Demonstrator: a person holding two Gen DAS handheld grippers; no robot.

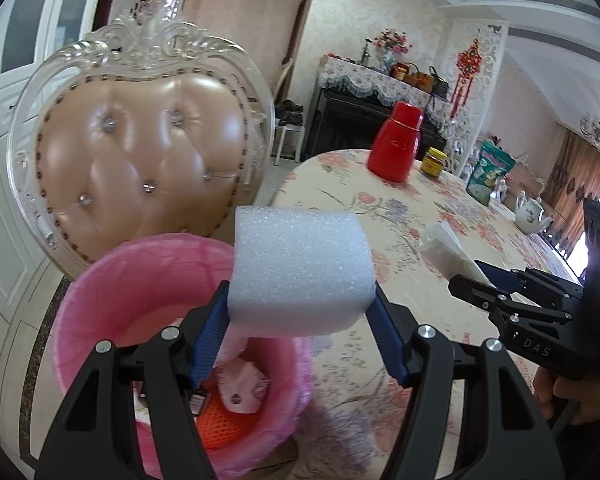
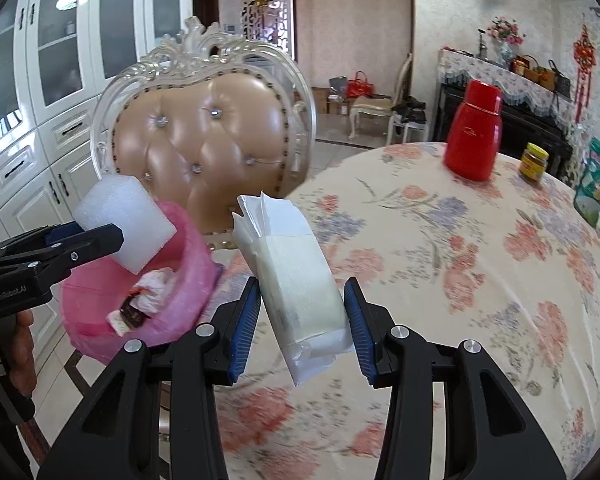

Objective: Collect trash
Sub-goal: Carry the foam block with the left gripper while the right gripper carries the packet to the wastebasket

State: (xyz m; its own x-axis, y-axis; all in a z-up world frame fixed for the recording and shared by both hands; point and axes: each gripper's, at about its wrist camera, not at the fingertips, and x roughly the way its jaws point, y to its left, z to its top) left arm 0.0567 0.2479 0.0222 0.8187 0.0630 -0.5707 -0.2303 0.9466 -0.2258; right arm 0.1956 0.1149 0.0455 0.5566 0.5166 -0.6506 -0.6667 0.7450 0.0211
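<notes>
My left gripper (image 1: 302,312) is shut on a white foam block (image 1: 300,272) and holds it above the rim of a pink-lined trash bin (image 1: 112,280) beside the table. The bin holds wrappers and an orange net. My right gripper (image 2: 302,312) is shut on a clear plastic tissue packet (image 2: 296,276) and holds it over the table edge, right of the bin (image 2: 188,276). The foam block (image 2: 124,220) and the left gripper (image 2: 88,240) show at the left of the right wrist view. The right gripper (image 1: 472,276) with the packet (image 1: 448,252) shows at the right of the left wrist view.
A round table with a floral cloth (image 2: 460,260) carries a red thermos (image 2: 476,132), a yellow-lidded jar (image 2: 534,162), a green bag (image 2: 596,184) and a white teapot (image 1: 532,212). A padded chair (image 2: 204,140) stands behind the bin. White cabinets (image 2: 52,80) line the left wall.
</notes>
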